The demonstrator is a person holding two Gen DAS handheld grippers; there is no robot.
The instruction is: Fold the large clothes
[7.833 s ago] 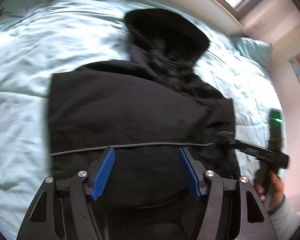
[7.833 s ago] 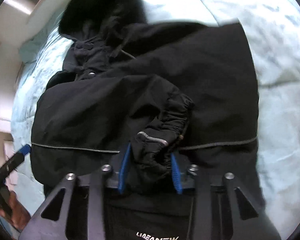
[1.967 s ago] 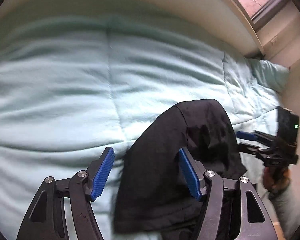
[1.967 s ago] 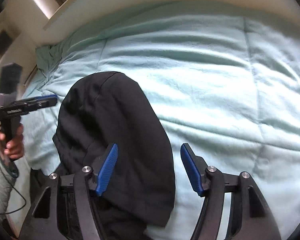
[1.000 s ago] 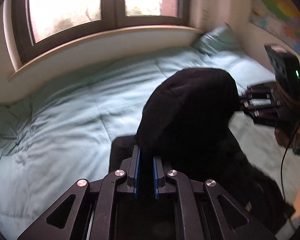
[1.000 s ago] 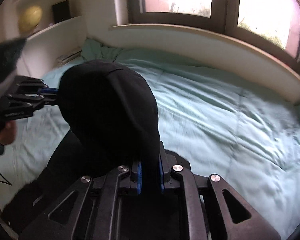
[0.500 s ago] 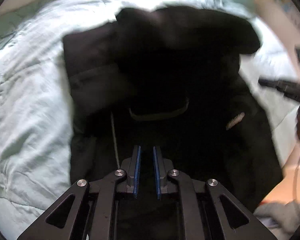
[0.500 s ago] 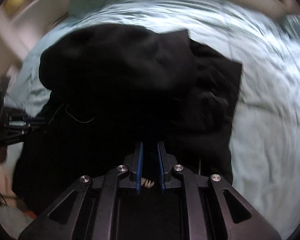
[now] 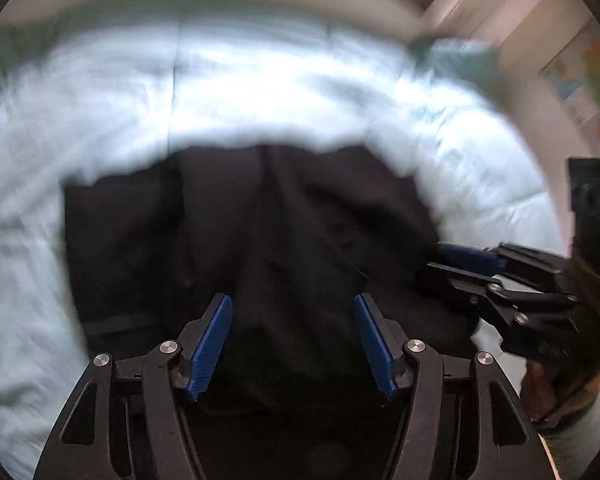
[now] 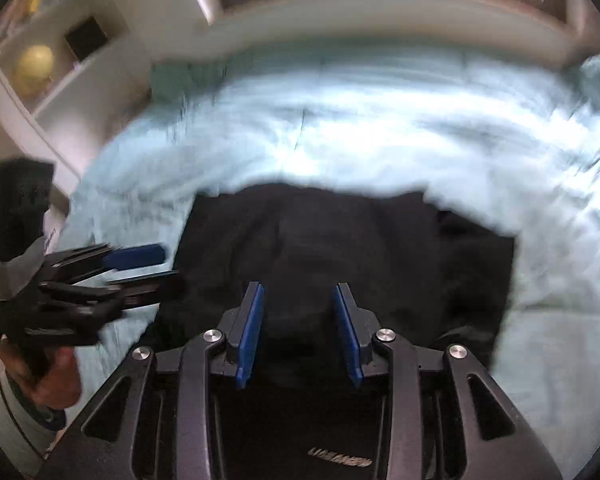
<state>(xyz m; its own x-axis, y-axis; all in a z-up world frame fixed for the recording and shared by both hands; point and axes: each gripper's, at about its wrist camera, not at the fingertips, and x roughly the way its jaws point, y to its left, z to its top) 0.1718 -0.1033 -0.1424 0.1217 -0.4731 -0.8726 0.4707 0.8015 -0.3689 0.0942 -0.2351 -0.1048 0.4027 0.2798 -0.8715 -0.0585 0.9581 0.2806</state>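
Although both views are smeared by motion, the black folded fabric garment (image 9: 260, 240) is seen lying flat on the pale mint quilted bed cover (image 9: 180, 92), directly ahead of and below both tools. Its visible outline is roughly a wide rectangle, and its long axis is judged to run side to side across both views, though blur leaves this uncertain. The left gripper (image 9: 292, 344) is recorded with its blue-padded jaws spread wide and nothing between them, poised above the near edge of the garment. The right gripper (image 10: 298, 334) is likewise spread, somewhat less widely, and empty, over the near middle of the garment (image 10: 340, 248). Each tool is visible from the other's camera at the garment's side edge. Neither is judged clearly nearer; the two flank the cloth about evenly. Beyond the bed, a cream window ledge (image 10: 380, 12) and a white wall shelf (image 10: 60, 92) are noted.
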